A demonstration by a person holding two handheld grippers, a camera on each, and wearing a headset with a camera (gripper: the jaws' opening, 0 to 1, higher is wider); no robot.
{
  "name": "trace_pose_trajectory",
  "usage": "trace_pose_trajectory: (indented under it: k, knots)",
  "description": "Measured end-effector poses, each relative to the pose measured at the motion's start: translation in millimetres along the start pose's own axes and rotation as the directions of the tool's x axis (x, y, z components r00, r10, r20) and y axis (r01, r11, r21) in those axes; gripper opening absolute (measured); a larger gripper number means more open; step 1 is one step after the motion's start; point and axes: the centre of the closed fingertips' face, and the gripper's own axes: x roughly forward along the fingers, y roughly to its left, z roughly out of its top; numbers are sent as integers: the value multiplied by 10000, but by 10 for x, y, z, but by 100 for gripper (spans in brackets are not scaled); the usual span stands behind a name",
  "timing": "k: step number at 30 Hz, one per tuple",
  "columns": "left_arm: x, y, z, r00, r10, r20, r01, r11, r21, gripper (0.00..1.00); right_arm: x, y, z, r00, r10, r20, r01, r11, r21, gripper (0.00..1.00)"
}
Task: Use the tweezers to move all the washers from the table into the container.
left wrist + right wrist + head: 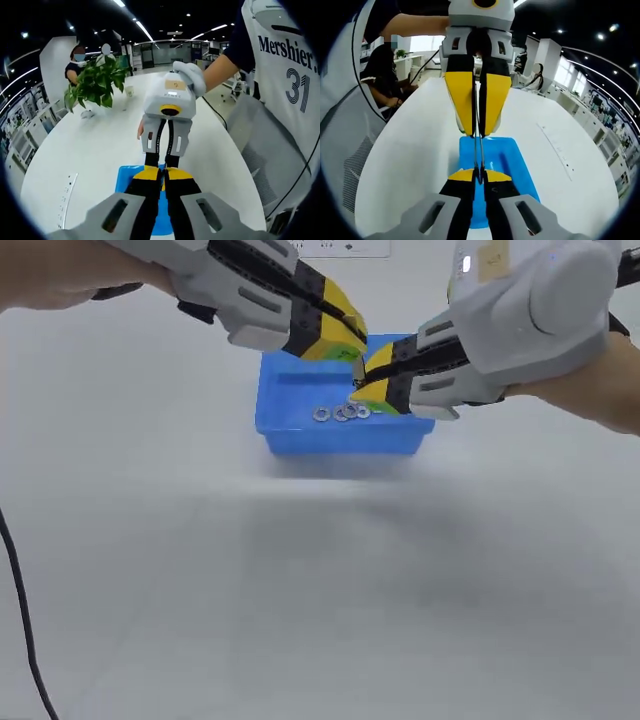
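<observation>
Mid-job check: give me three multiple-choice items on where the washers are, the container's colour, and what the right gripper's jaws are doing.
1. Where do the washers lie?
A) stacked on a plate
B) inside the container
C) in a glass jar

2. What colour is the container?
A) red
B) white
C) blue

3. How do the jaws of the right gripper stand?
A) shut on the tweezers
B) wide open
C) shut on a washer

Answers:
1 B: the head view shows them clustered on the container's floor.
2 C: its walls and floor are blue in every view.
3 A: in the right gripper view the thin tweezers run into its closed yellow tips.
</observation>
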Motion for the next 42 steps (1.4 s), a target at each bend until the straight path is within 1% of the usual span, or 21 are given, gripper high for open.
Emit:
trace_pose_trajectory:
  k: [4,8,10,12,15,16,22,23,26,29,33,36,39,42]
  knots:
    - [-23,-86,58,9999,39,94,-39,10000,53,7,-62,58,41,9999,-97,-118,95,9999,-125,7]
    - [-46,-167,76,9990,358,280,-354,9993,-153,7,-136,118,52,9994,-138,-328,130,9996,-250,7]
    - [-48,-217,46,9984,568,70,-568,9984,-13,7,-171,170,33,9986,-124,-518,107,9994,-322,7]
    - [-55,-279,23,9983,586,25,-586,9983,-54,7,-203,238,27,9977,-57,-672,29,9991,-413,7]
    - [-70,-325,-15,9978,665,-81,-666,9977,-139,7,-241,332,24,9963,24,-856,-68,9987,-502,7]
    - [-75,-356,-29,9976,681,-125,-683,9976,-137,7,-253,370,25,9957,53,-920,-101,9986,-520,7]
    - [-57,-494,-51,9976,688,-54,-689,9971,-329,7,-276,534,19,9915,264,-1274,-356,9969,-703,6]
    - [-51,-508,-66,9975,708,-62,-710,9965,-431,7,-272,558,10,9904,290,-1352,-388,9968,-700,6]
    - [-35,-540,-130,9970,758,-170,-767,9955,-559,7,-262,598,-24,9865,341,-1603,-462,9963,-723,6]
    - [-25,-567,-200,9961,849,-247,-867,9925,-867,7,-246,638,-52,9827,433,-1803,-578,9954,-760,6]
    - [0,-591,-247,9964,840,-114,-848,9879,-1298,7,-218,685,-78,9791,652,-1927,-804,9941,-721,6]
    - [39,-612,-313,9973,684,-250,-712,9877,-1391,8,-190,710,-99,9760,806,-2021,-961,9930,-682,6]
    - [54,-607,-346,9978,607,-254,-639,9856,-1565,9,-164,725,-153,9710,962,-2188,-1127,9915,-644,6]
    - [62,-590,-355,9981,607,-127,-620,9814,-1817,10,-145,745,-212,9659,1115,-2337,-1297,9895,-642,6]
